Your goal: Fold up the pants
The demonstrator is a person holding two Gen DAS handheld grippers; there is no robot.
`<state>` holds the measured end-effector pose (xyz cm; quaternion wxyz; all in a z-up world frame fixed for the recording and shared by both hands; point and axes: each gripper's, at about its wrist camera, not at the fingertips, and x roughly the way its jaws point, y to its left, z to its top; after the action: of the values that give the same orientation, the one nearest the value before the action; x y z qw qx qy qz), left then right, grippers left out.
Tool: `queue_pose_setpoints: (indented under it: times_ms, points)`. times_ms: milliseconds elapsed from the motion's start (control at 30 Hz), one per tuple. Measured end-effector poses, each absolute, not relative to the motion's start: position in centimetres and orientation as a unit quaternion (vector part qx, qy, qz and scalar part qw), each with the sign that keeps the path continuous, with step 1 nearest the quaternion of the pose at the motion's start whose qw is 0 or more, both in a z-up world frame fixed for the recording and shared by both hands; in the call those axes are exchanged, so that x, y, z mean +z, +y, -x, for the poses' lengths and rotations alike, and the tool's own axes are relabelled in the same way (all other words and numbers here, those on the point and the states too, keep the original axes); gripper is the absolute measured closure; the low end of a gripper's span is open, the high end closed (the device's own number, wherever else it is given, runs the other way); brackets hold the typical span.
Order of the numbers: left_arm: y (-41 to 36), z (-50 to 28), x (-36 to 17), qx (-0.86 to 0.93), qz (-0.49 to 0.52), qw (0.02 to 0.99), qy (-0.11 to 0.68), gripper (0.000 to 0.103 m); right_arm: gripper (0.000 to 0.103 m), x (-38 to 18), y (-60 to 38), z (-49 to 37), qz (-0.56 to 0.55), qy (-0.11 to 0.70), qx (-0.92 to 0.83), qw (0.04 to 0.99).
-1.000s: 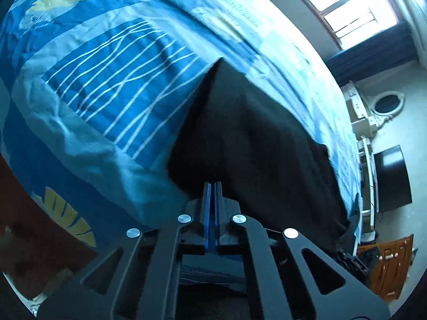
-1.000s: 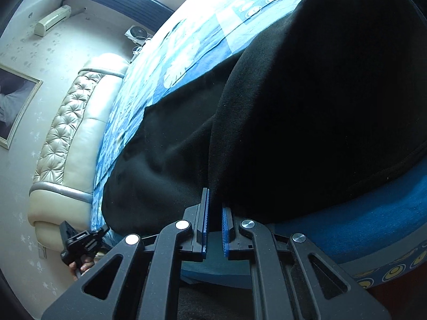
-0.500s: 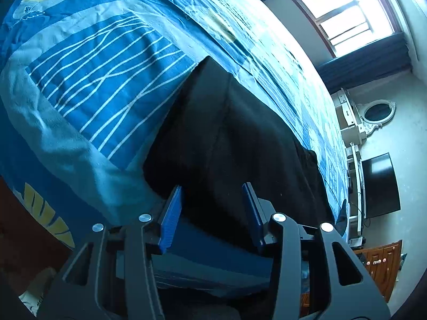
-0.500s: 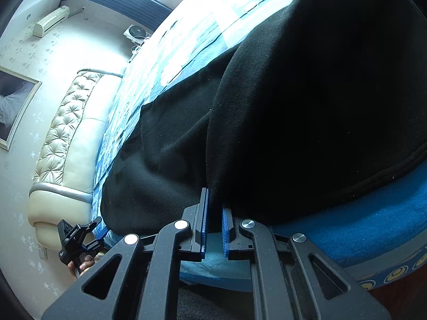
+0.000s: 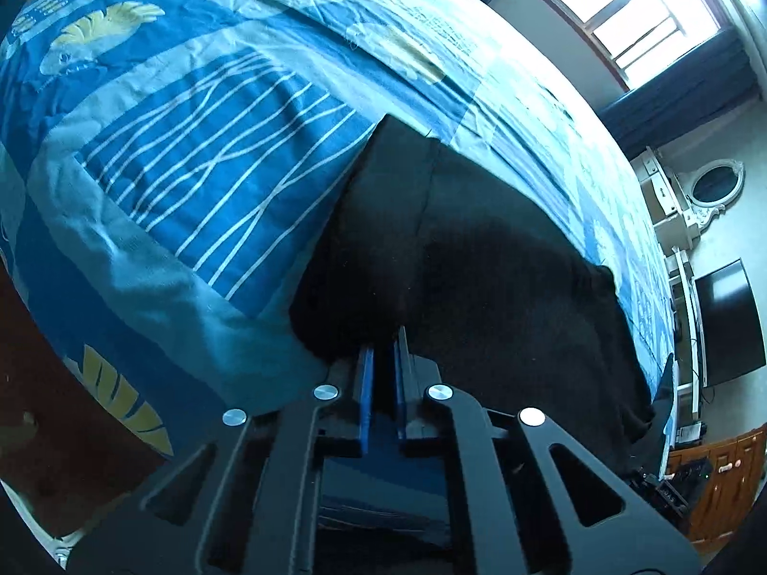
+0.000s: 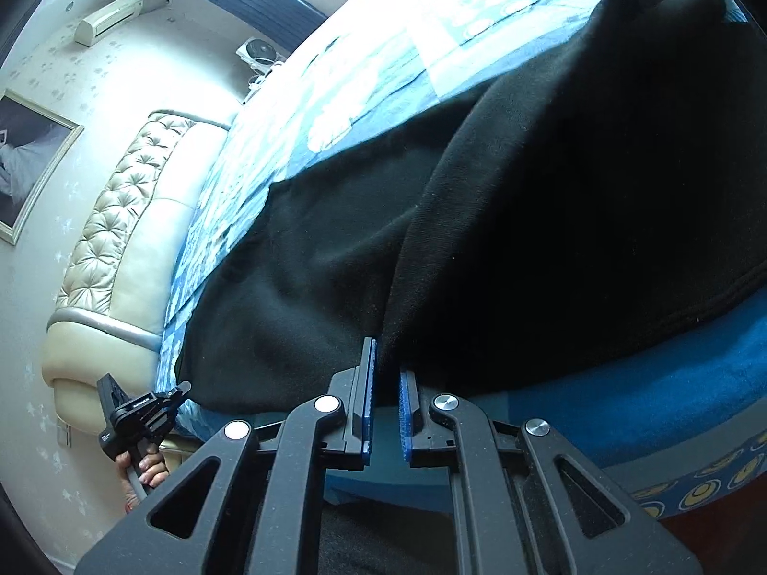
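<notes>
The black pants (image 5: 479,258) lie along the near edge of a bed with a blue patterned cover (image 5: 201,153). In the left wrist view my left gripper (image 5: 382,350) is shut on the pants' near edge, black cloth pinched between its blue pads. In the right wrist view the pants (image 6: 551,220) fill most of the frame, with one layer folded over another. My right gripper (image 6: 388,359) is shut on the pants' near edge. The left gripper (image 6: 139,412) also shows far off at the lower left, in a hand.
A padded cream headboard (image 6: 110,239) stands at the bed's end, with a framed picture (image 6: 29,158) on the wall. A window (image 5: 623,14), a white dresser with oval mirror (image 5: 709,187), a dark screen (image 5: 728,321) and a wooden cabinet (image 5: 714,479) lie beyond the bed.
My left gripper, shut one second ago, opened wide half a second ago and has now shut on the pants' edge. The right gripper has kept its grip and barely moved.
</notes>
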<state>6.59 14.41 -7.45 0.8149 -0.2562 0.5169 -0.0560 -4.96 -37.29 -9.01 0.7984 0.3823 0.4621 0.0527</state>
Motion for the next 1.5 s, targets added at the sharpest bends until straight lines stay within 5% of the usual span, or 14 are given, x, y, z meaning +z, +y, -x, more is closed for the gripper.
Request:
queue_pose_setpoints:
  times_ms: [200,267,467,600,867,933,1500]
  points:
    - [12.7,-6.3,-6.6,-0.053,0.18,0.843,0.504,0.087,0.095,-9.7,-37.6,5.1,-0.409,0.457,0.054,0.788]
    - [12.0,-5.9,-6.0,-0.037,0.145,0.856,0.495,0.065,0.093,-9.6,-37.6,5.2,-0.413,0.455,0.055,0.787]
    - [10.3,-4.4,-3.8,-0.013,0.08,0.881,0.465,0.032,0.084,-8.7,-38.2,5.7,-0.404,0.451,0.052,0.794]
    - [8.8,-3.5,-2.2,-0.011,0.06,0.887,0.458,0.027,0.074,-7.9,-38.7,6.3,-0.394,0.446,0.043,0.803]
    - [4.3,-2.6,0.1,-0.019,0.011,0.902,0.431,0.017,0.071,-6.4,-40.5,7.2,-0.383,0.427,0.025,0.819]
    - [3.2,-2.7,0.3,-0.022,0.002,0.903,0.429,0.016,0.058,-5.9,-41.2,7.5,-0.376,0.42,0.015,0.826]
    - [-3.9,-6.0,-1.2,-0.031,-0.047,0.905,0.423,0.016,0.04,-0.5,-48.8,-1.7,-0.247,0.389,-0.092,0.883]
